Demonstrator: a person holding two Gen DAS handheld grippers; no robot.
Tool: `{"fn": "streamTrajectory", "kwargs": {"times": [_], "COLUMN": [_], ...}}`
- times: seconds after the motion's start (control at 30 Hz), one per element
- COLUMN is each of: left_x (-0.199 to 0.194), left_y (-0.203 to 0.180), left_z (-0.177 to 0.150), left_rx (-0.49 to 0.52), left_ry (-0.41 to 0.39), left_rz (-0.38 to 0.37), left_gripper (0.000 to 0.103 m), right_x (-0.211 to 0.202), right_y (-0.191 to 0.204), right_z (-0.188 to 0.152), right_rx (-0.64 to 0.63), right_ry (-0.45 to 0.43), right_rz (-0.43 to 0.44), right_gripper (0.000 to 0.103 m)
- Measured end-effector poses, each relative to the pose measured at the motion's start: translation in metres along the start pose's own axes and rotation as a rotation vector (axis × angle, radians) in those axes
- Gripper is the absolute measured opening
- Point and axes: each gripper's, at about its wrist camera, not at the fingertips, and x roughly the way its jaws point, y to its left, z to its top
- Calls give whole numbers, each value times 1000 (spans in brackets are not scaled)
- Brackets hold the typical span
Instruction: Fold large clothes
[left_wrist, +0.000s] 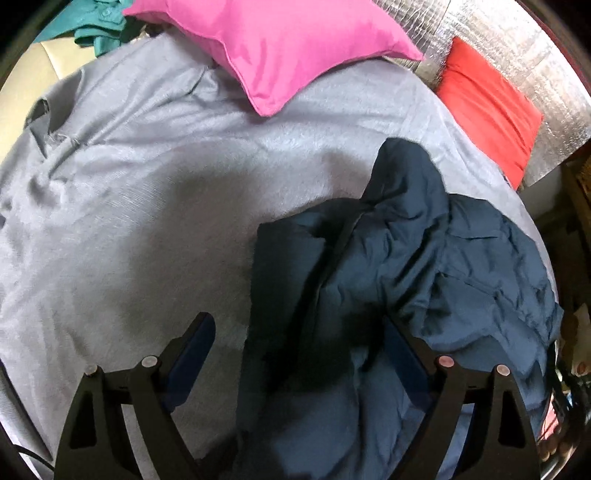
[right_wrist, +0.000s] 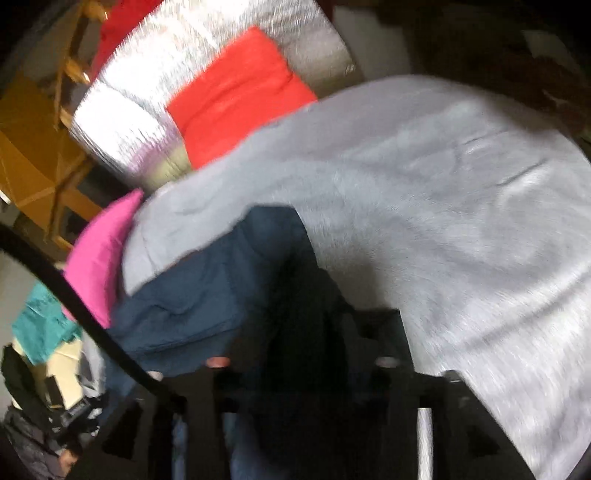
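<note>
Here, grey bedspread (left_wrist: 155, 206) bears navy garment (left_wrist: 424, 266); left hand-held gripper (left_wrist: 299, 336) apart, right's (right_wrist: 306, 354) state unclear.

No text, label, brand, number or sign can be read in either view.
</note>
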Motion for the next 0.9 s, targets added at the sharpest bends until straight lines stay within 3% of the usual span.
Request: {"fn": "streamTrajectory", "kwargs": {"times": [0.07, 0.2, 0.37, 0.5, 0.67, 0.8, 0.9], "left_x": [-16, -42, -50, -54, -60, -45, -45], "left_y": [-1, 0, 11, 35, 44, 45, 45], "left_z": [-3, -15, -41, -69, -93, -86, -82], "left_rx": [15, 55, 74, 14, -24, -40, -43], "left_ry": [-32, -58, -19, 22, -8, 11, -16], "left_rz": [-13, -53, -108, -165, -213, -231, -269], "left_gripper": [91, 91, 91, 91, 91, 91, 91], "right_x": [-27, -62, -65, -58, -40, -37, -60], "right_y": [-7, -30, -46, -46, -41, -39, -42], "right_z": [-10, -38, -68, -79, -84, -85, -77], "right_rx": [13, 77, 128, 147, 117, 68, 108], "right_ry": [-46, -28, 37, 70, 73, 77, -22], "right_rz": [45, 115, 153, 182, 98, 43, 101], "right_gripper": [64, 68, 69, 74, 74, 73, 73]}}
